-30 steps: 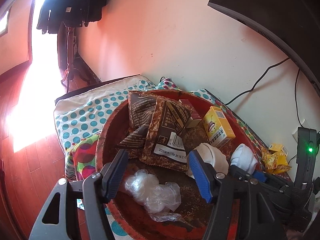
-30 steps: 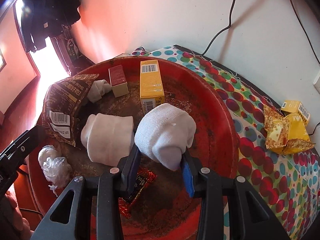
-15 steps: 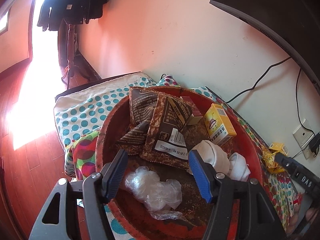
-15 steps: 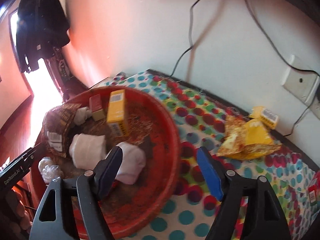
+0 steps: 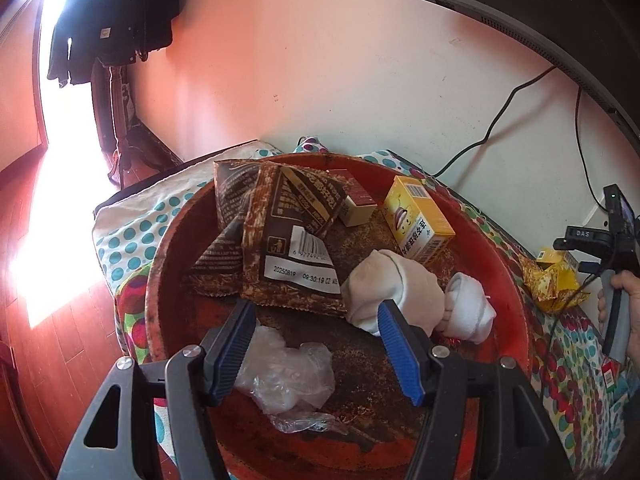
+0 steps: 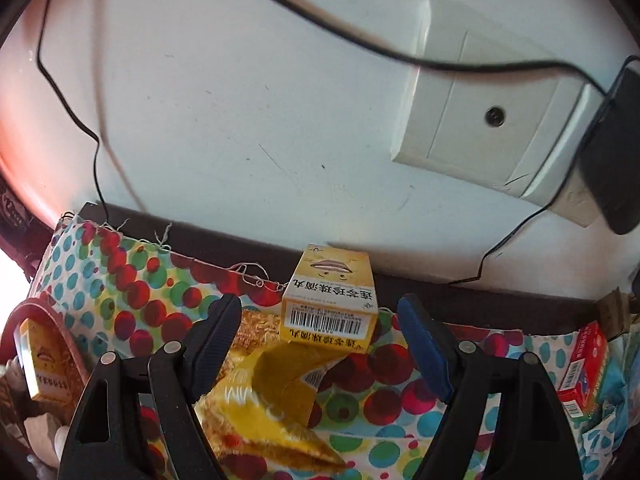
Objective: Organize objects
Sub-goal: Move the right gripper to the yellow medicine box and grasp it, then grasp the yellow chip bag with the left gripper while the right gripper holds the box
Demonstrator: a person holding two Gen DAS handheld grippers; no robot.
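Observation:
A round red tray (image 5: 154, 280) holds brown snack bags (image 5: 288, 232), a small red and cream box (image 5: 356, 200), a yellow box (image 5: 420, 216), two rolled white socks (image 5: 392, 284) (image 5: 468, 308) and a crumpled clear plastic bag (image 5: 284, 372). My left gripper (image 5: 314, 316) hangs open over the tray's near side, just above the plastic bag, holding nothing. My right gripper (image 6: 318, 308) is open and empty over the spotted cloth (image 6: 132, 292). It faces a second yellow box (image 6: 330, 304) and a yellow snack bag (image 6: 272, 392).
A red box (image 6: 584, 364) lies on the cloth at the right. The wall stands close behind, with a socket plate (image 6: 480, 112), a black plug (image 6: 612, 152) and cables. A person's hand (image 5: 628, 300) grips the right handle beside the tray. Wooden floor lies left.
My right gripper let go of the white sock in the tray, opened wide and swung right to the yellow box and bag by the wall. The left gripper shifted slightly over the tray.

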